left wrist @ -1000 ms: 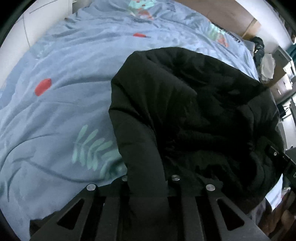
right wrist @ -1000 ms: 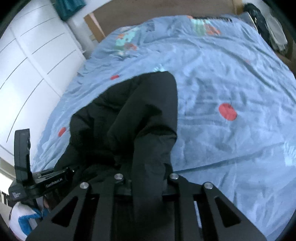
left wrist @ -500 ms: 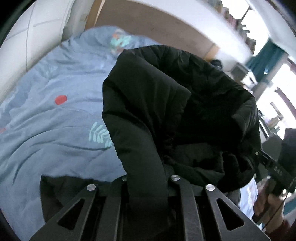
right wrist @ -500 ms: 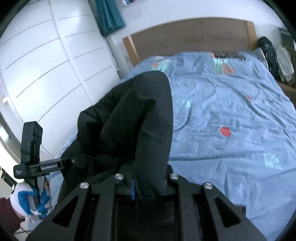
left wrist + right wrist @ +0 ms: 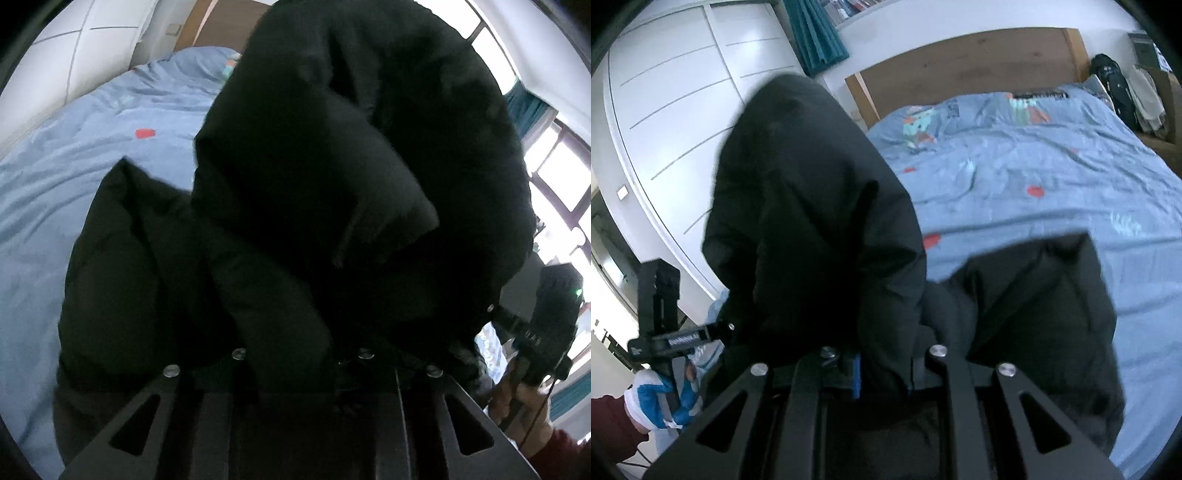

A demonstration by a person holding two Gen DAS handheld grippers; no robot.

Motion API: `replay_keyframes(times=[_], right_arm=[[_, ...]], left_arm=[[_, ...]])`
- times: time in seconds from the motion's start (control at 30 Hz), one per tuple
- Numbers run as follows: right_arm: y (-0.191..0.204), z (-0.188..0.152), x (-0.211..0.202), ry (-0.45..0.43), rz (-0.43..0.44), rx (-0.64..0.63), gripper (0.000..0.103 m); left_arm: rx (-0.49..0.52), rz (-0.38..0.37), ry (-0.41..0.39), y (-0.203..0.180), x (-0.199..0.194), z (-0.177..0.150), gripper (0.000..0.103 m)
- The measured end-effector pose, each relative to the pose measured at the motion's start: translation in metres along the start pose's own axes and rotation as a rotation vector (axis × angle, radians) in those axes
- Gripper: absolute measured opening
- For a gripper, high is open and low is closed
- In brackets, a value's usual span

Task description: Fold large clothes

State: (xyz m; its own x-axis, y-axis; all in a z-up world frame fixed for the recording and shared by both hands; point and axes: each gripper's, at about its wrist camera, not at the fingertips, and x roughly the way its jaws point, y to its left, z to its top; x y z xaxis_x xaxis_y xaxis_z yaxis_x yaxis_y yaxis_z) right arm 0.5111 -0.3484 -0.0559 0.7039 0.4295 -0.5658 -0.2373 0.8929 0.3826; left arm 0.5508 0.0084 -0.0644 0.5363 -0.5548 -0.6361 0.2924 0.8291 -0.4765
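Off bed (image 5: 1052,177) now: jacket (image 5: 812,221), both claws.

left gripper (image 5: 299,354) jaws clamped, right gripper (image 5: 882,354) jaws clamped, both raised

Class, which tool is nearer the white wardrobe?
Left. The left tool holds the black coat on the wardrobe side; the right tool holds it on the far side, away from the wardrobe.

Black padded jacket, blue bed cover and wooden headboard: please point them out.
Black padded jacket (image 5: 812,221), right wrist view, on the lifted fold.
Blue bed cover (image 5: 1052,177), right wrist view, bare middle.
Wooden headboard (image 5: 960,66), right wrist view, front panel.
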Motion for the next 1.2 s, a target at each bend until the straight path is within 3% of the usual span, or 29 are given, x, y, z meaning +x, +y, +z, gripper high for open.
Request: replay_keyframes(times=[0.23,0.43,0.53,0.8,0.97,1.03,1.2], right_arm=[[-0.011,-0.039,-0.014,-0.004,-0.003,0.033,0.016],[-0.01,-0.052,-0.034,0.012,-0.013,0.035,0.021],[-0.008,-0.059,-0.055,0.045,-0.041,0.027,0.027],[-0.017,-0.08,-0.125,0.205,-0.137,0.049,0.029],[-0.009,-0.054,-0.169,0.231,-0.191,0.04,0.03],[0.002,-0.036,-0.176,0.22,-0.192,0.013,0.041],[0.039,0.008,-0.176,0.181,-0.158,-0.039,0.045]], left_arm=[[-0.031,-0.006,-0.035,0.009,-0.004,-0.033,0.028],[-0.078,-0.013,-0.053,0.015,-0.01,-0.042,0.029],[-0.081,-0.007,-0.021,0.02,-0.028,-0.053,0.038],[-0.072,0.102,0.111,0.024,-0.098,-0.081,0.045],[-0.054,0.128,0.099,0.005,-0.137,-0.071,0.054],[-0.029,0.116,0.074,-0.012,-0.147,-0.055,0.059],[0.035,0.071,0.023,-0.054,-0.138,-0.024,0.069]])
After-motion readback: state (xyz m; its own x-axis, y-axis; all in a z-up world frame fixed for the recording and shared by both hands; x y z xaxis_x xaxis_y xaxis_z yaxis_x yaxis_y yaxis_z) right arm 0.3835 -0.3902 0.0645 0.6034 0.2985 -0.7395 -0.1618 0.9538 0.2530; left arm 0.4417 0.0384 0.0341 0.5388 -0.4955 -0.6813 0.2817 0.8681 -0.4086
